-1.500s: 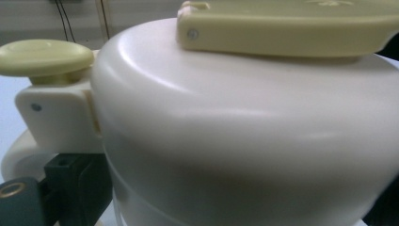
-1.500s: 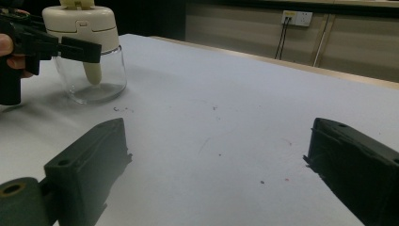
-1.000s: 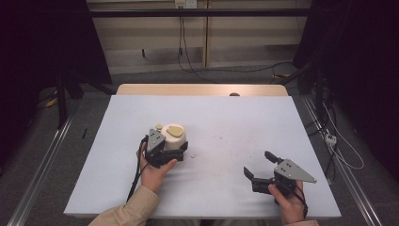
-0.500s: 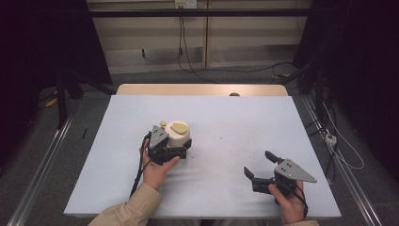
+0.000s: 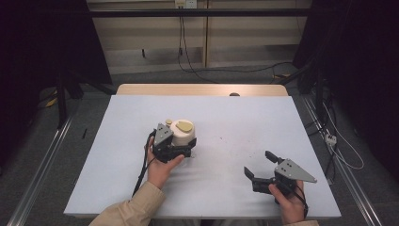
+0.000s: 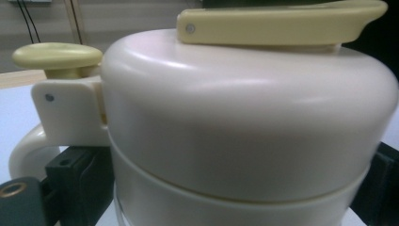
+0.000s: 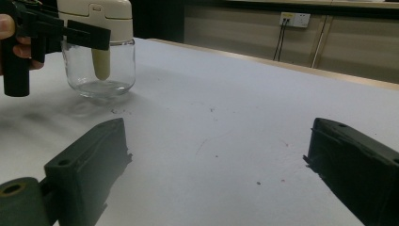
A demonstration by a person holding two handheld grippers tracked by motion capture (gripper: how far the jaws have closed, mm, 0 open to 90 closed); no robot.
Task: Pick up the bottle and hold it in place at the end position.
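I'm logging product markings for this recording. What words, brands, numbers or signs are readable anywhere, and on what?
None can be read.
The cream lid of the glass jar: plain, no print.
The left gripper, the right gripper and the table: no lettering.
The wall socket: too small to tell.

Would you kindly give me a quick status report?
Left tongs closed around the jar, which stands upright on the table. Right tongs open, holding nothing. Nothing in the way.

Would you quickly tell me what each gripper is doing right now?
Left gripper: shut on the cream-lidded glass jar.
Right gripper: open, holding nothing.
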